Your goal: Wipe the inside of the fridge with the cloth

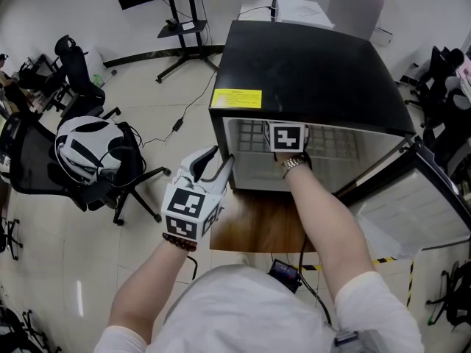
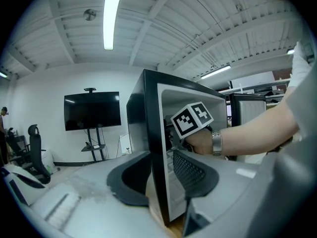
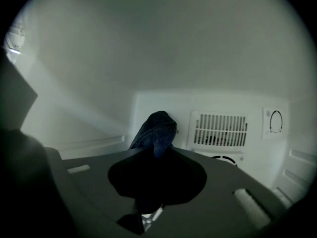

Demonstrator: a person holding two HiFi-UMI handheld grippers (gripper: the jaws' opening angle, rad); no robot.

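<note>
A black mini fridge [image 1: 309,72] stands on a low wooden table with its door [image 1: 412,204] swung open to the right. My right gripper [image 1: 287,138] reaches into the fridge; only its marker cube shows from above. In the right gripper view it [image 3: 157,150] is shut on a dark blue cloth [image 3: 156,130], which sticks up from the jaws near the white back wall [image 3: 163,103]. My left gripper [image 1: 213,164] is outside at the fridge's front left corner. Its jaws are open [image 2: 161,167], with the fridge's left wall edge [image 2: 151,133] lined up between them; contact is unclear.
A vent grille [image 3: 218,129] and a dial [image 3: 276,121] sit on the fridge's back wall. A wire shelf [image 1: 331,142] crosses the inside. The wooden table [image 1: 257,223] carries the fridge. Office chairs [image 1: 88,160], a TV stand [image 1: 180,28] and floor cables are to the left.
</note>
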